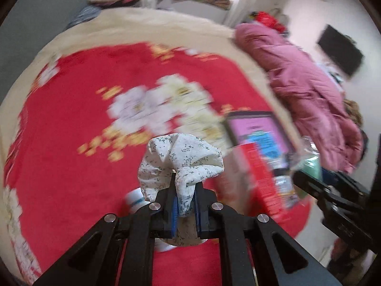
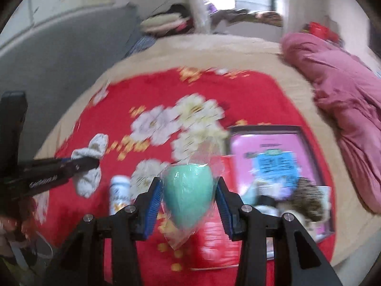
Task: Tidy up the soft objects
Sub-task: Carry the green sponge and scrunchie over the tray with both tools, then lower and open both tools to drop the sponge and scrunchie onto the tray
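My left gripper is shut on a white floral cloth, bunched above the blue pads and held over the red blanket. It also shows in the right wrist view at the left, with the cloth in it. My right gripper is shut on a teal egg-shaped sponge in a clear plastic bag, held above the bed. In the left wrist view the right gripper shows at the right edge with the teal sponge partly hidden.
A red floral blanket covers the bed. A pink-lidded box with soft items lies at the right, a red box beside it. A white bottle lies on the blanket. A pink quilted coat lies along the right edge.
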A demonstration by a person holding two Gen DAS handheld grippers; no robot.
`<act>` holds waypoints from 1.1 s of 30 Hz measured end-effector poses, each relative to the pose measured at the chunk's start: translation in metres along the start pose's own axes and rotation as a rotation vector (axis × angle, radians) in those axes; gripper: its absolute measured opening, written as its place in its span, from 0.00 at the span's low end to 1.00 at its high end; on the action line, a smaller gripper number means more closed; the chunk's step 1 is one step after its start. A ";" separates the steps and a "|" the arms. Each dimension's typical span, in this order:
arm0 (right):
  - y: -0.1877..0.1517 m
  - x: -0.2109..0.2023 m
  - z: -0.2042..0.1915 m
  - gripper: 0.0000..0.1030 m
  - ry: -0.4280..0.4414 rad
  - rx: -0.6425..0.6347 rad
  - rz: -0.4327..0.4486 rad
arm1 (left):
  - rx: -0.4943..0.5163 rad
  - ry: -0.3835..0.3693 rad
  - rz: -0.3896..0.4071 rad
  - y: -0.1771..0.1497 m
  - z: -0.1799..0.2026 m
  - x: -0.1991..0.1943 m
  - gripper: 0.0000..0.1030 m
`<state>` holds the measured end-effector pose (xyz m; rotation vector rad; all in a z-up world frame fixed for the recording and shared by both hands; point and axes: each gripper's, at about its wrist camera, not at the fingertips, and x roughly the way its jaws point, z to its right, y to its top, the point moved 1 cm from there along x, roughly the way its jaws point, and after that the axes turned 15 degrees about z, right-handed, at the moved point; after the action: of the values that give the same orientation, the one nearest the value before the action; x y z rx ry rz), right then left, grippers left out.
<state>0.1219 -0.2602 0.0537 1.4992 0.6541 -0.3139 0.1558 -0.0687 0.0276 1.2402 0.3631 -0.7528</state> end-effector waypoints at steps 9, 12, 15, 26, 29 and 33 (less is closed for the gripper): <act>-0.005 -0.047 0.126 0.43 -0.179 0.156 0.051 | 0.150 -0.142 -0.046 0.005 0.132 0.036 0.10; -0.023 -0.052 0.161 0.43 -0.223 0.194 0.021 | 0.200 -0.173 -0.088 -0.006 0.170 0.057 0.10; -0.041 -0.052 0.189 0.43 -0.251 0.230 -0.007 | 0.231 -0.197 -0.135 -0.021 0.202 0.074 0.10; -0.079 -0.029 0.224 0.43 -0.271 0.207 -0.095 | 0.326 -0.169 -0.208 -0.054 0.250 0.118 0.10; -0.083 -0.016 0.225 0.43 -0.276 0.177 -0.120 | 0.337 -0.159 -0.224 -0.060 0.253 0.128 0.11; -0.087 0.001 0.226 0.44 -0.276 0.158 -0.139 | 0.333 -0.147 -0.248 -0.066 0.252 0.142 0.11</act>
<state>0.1189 -0.4872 -0.0299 1.5266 0.5223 -0.6795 0.1748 -0.3585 -0.0309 1.4559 0.2805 -1.1453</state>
